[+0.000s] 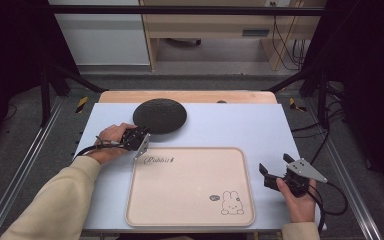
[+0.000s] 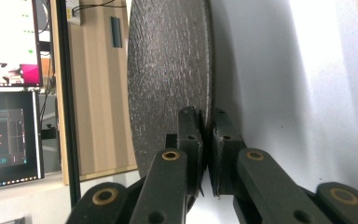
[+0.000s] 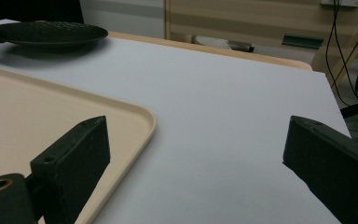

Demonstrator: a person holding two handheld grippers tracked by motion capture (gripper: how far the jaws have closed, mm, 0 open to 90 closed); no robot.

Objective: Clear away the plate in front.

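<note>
The step in hand looks like the pick-up of the round, dark grey, rough-textured plate (image 1: 159, 115), which lies on the pale blue-white surface (image 1: 240, 127) just beyond the far left corner of the beige rounded-rectangle plastic tray with a rabbit drawing (image 1: 190, 200). Taking that tray as the landmark, the left gripper (image 1: 139, 137) sits just off its far left corner, between tray and plate, and its jaws are clenched on the plate's near rim: in the left gripper view the two black pads (image 2: 189, 140) stand one above and one below the thin edge of the plate (image 2: 168, 79), pressed close with only the rim between them. The plate is grasped but seems to rest flat on the surface, so the lift has probably not begun. The right gripper (image 1: 275, 170) hangs just off the tray's right edge, well apart from the plate, its jaws spread wide and holding nothing; its own view shows the tray's corner (image 3: 135, 116) by one jaw and bare surface (image 3: 223, 107) between them. The next move, judging by the empty tray, is likely to raise the plate by its rim and carry it over onto the tray, which calls for a firm pinch, since a wide plate held at one edge may tip or slip.
</note>
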